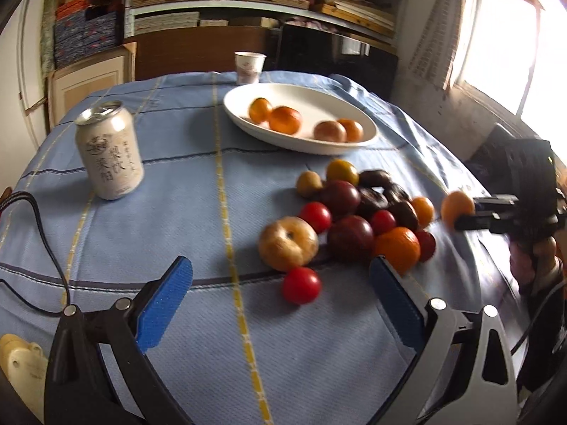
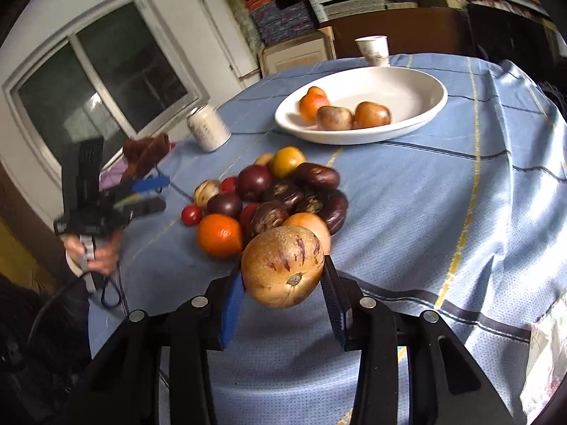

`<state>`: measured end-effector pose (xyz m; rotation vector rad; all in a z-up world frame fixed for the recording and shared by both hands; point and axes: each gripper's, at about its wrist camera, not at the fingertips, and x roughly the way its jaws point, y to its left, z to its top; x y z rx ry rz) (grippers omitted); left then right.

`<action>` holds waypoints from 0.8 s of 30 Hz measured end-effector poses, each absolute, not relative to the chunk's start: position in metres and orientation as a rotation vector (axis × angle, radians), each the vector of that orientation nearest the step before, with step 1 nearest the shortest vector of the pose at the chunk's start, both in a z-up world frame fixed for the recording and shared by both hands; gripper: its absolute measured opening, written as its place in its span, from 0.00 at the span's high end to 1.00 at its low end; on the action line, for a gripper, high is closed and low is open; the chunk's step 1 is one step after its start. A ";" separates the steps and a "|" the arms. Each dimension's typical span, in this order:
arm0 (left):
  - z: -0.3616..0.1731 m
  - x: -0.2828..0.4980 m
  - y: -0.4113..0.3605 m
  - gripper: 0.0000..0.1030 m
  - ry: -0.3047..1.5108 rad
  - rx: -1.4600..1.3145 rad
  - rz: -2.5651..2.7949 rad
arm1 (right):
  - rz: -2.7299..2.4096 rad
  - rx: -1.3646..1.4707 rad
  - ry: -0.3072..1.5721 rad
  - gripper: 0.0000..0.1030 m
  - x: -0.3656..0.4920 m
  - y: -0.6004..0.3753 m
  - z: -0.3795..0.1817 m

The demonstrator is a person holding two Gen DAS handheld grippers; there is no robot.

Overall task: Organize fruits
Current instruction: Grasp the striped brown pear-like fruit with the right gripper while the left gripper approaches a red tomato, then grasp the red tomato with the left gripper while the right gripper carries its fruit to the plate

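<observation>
A tan, purple-streaked round fruit [image 2: 282, 266] sits clamped between the jaws of the right gripper [image 2: 283, 283], its stem end turned toward the camera and its sides pressed by the blue pads [image 2: 232, 304]; it is held just above the cloth at the near edge of the fruit pile [image 2: 269, 198]. From the left wrist view the same gripper [image 1: 460, 212] reaches in from the right, roughly level, with the fruit [image 1: 457, 208] showing orange and blurred at its tip, and the hand [image 1: 531, 258] wrapped around the grip below it.

The left gripper [image 1: 280, 283] tilts down toward the bench, its jaws wide apart and holding nothing; a red tomato [image 1: 301, 285] lies on the cloth between its blue pads [image 1: 164, 304]. In the right wrist view the left gripper [image 2: 150, 194] hangs to the left of the pile, a hand [image 2: 95, 251] on its handle.

The pile mixes dark purple fruits, red tomatoes, an orange [image 2: 219, 235] and yellowish ones. Beyond it the white oval dish [image 2: 407, 81] holds a few orange and tan fruits. A drink can [image 1: 108, 150] stands to the left on the blue tablecloth [image 1: 177, 230], and a paper cup [image 1: 249, 67] stands behind the dish.
</observation>
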<state>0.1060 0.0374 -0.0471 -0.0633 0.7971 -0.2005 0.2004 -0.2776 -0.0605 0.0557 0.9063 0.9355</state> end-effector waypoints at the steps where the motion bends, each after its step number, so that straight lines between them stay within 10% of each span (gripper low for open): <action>1: -0.048 0.106 0.036 0.05 0.802 -0.061 -0.211 | 0.921 0.059 0.916 0.59 0.203 -0.278 -0.062; 5: -0.055 0.109 0.032 0.10 0.845 -0.058 -0.223 | 0.883 0.062 0.953 0.59 0.208 -0.277 -0.068; 10: -0.070 0.121 0.028 0.45 0.936 -0.049 -0.223 | 0.869 0.083 0.966 0.59 0.211 -0.281 -0.070; 24: -0.075 0.130 0.023 0.69 0.965 -0.061 -0.200 | 0.870 0.061 0.958 0.59 0.207 -0.278 -0.068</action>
